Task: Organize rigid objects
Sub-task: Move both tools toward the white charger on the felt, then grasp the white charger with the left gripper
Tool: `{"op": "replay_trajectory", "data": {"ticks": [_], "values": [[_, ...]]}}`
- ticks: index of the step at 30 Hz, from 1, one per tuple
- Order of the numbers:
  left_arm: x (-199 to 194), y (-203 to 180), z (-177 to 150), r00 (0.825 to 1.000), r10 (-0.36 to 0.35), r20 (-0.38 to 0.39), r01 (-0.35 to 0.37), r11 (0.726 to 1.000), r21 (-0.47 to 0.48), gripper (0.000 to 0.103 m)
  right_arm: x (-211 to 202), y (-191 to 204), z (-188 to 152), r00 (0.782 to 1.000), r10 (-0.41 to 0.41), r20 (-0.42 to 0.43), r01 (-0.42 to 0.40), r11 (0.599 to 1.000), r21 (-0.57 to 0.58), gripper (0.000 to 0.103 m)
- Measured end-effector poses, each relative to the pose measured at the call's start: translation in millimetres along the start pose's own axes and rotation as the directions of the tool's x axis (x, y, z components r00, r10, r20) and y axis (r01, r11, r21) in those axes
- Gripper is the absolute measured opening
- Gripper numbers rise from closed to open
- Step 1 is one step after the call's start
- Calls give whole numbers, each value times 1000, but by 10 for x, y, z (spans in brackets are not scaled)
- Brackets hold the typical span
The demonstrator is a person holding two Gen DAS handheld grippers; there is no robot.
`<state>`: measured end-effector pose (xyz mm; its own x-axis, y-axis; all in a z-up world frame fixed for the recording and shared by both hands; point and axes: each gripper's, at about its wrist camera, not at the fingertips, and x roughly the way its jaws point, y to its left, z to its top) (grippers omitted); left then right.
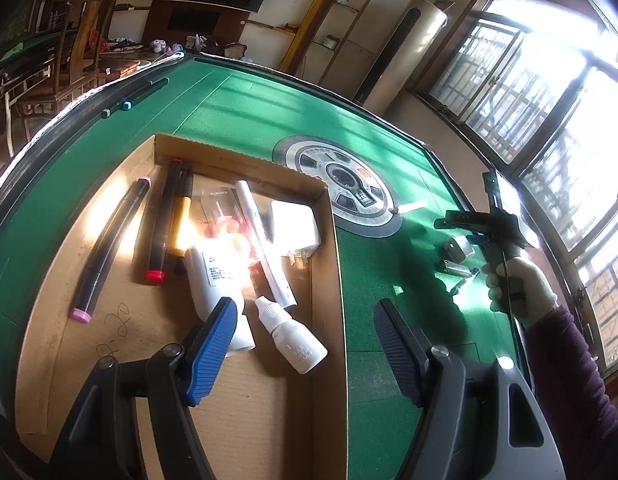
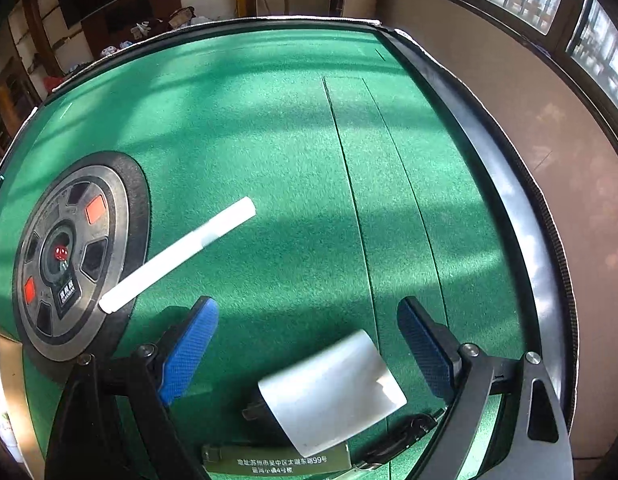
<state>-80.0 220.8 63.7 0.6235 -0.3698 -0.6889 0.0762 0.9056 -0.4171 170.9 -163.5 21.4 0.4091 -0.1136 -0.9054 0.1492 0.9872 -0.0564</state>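
Cardboard tray (image 1: 41,320) at nine o'clock on green felt (image 1: 245,104), holding what is sorted so far: pink-capped marker (image 1: 109,248) at far left, red-capped marker (image 1: 163,220) and yellow pen (image 1: 181,220) beside it, laid roughly parallel, likely to save room; then white tube (image 1: 213,280), white pen (image 1: 261,240), white block (image 1: 295,222), dropper bottle (image 1: 291,334) lying slantwise toward five o'clock. Left gripper (image 1: 305,316) hovering over tray's right wall, jaws wide apart, nothing between them, seemingly parked to leave the right side free. Round dial (image 1: 341,184) at centre of felt, white stick (image 2: 177,254) resting with one end on its rim, other end pointing to two o'clock. Further right, at three o'clock in the left view, gloved hand (image 1: 517,284) tilting right gripper (image 2: 309,332) steeply down over loose pieces. Jaws spread wide, empty, straddling silver lighter (image 2: 329,388) without touching. Lighter lying flat, smooth brushed metal, dark cap end toward nine o'clock. Olive lighter (image 2: 277,460) with printed label just beyond it at six o'clock; small dark item at five o'clock too hidden to name. Probable next pick: silver lighter, slick sides calling for a square pinch.
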Motion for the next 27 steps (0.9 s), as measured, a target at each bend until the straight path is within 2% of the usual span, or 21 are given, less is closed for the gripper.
{"op": "replay_trajectory", "data": {"ticks": [3,5,8,11,13,18,21,24,27], "values": [[12,-31,13,1000,0,0,0,1000,0,74,15,-73,-177,996,79,-41,-78,997,16,84],[32,-85,6,1000,-6,-6,6,1000,8,74,-65,-43,-290,994,108,-24,-108,994,-7,72],[52,-206,-14,1000,-15,-20,16,999,28,74,-163,118,-450,984,177,-26,-178,982,-67,72],[30,-336,-41,1000,-19,-23,20,998,53,74,-263,440,-654,979,202,-18,-202,959,-198,72],[2,-399,-52,1000,-13,-21,15,998,66,74,-354,659,-831,972,233,-16,-228,932,-282,72],[-6,-477,-83,999,2,-32,1,998,70,74,-598,1006,-1289,938,340,-67,-336,844,-418,72],[7,-533,-113,999,3,-44,0,997,71,74,-736,897,-1398,901,425,-83,-422,820,-387,72],[25,-612,-133,998,12,-57,-8,997,81,74,-985,456,-1353,869,493,32,-465,839,-283,73],[53,-704,-155,998,19,-63,-12,995,101,74,-1156,-148,-1293,858,480,183,-463,877,-129,76]]}}
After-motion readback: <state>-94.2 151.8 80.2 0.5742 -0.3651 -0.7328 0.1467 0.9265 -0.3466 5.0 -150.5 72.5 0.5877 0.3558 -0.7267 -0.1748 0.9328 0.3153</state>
